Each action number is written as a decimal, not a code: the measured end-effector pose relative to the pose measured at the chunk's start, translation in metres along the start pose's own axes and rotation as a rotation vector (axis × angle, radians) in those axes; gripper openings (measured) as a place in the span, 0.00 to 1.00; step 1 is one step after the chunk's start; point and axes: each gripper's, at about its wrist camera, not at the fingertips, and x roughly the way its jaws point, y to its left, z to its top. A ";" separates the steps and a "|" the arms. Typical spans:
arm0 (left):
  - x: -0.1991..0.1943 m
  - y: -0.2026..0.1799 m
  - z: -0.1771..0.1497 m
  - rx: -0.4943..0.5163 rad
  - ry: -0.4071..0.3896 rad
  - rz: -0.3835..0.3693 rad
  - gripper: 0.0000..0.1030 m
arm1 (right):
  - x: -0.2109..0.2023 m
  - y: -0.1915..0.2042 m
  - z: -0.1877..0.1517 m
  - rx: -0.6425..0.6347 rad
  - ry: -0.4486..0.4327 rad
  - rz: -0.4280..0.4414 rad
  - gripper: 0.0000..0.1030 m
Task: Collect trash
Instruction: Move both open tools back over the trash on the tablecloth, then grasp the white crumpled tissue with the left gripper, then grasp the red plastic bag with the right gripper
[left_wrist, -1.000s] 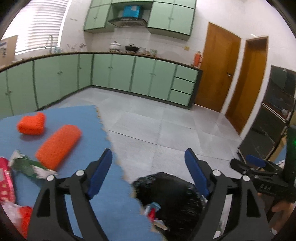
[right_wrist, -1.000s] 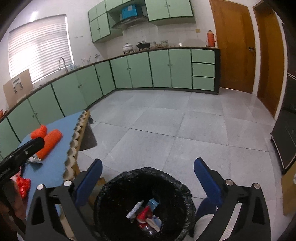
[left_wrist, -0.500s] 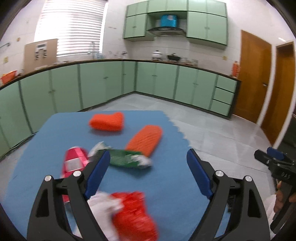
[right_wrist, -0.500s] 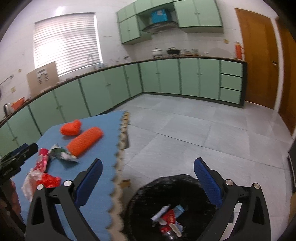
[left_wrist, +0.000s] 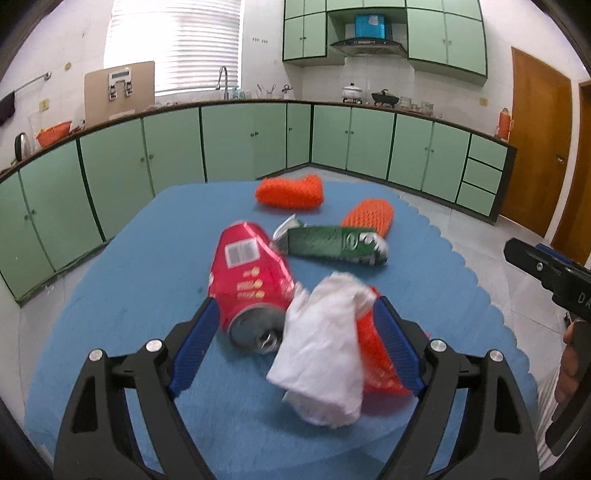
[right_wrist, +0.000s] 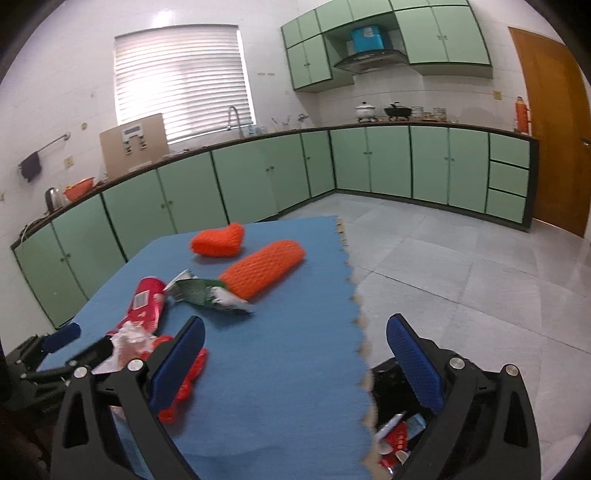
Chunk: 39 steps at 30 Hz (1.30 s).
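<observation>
On the blue mat (left_wrist: 147, 266) lie a crushed red can (left_wrist: 251, 280), a white tissue (left_wrist: 325, 354) over a red wrapper (left_wrist: 380, 373), a green wrapper (left_wrist: 332, 245) and two orange foam nets (left_wrist: 290, 192) (left_wrist: 369, 218). My left gripper (left_wrist: 295, 343) is open, its jaws standing either side of the can, tissue and red wrapper. My right gripper (right_wrist: 295, 362) is open and empty above the mat's edge, with the black-lined trash bin (right_wrist: 391, 435) below it at right. The can (right_wrist: 144, 306) and green wrapper (right_wrist: 203, 293) also show in the right wrist view.
Green kitchen cabinets (left_wrist: 240, 140) run along the walls behind the mat. Grey tiled floor (right_wrist: 461, 277) lies to the right, with wooden doors (left_wrist: 535, 147) beyond. The bin holds several trash pieces (right_wrist: 397, 439).
My left gripper swung from above the bin back over the mat and came down around the can, tissue and red wrapper. My right gripper turned left from the bin toward the mat's edge.
</observation>
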 end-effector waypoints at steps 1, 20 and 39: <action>0.001 0.003 -0.002 -0.005 0.007 -0.004 0.79 | 0.001 0.005 -0.001 -0.007 0.002 0.001 0.93; 0.011 0.001 -0.019 -0.058 0.061 -0.127 0.08 | 0.005 0.038 -0.015 -0.087 0.044 0.050 0.85; -0.008 0.022 -0.022 -0.093 0.021 -0.029 0.03 | 0.034 0.094 -0.045 -0.169 0.119 0.170 0.57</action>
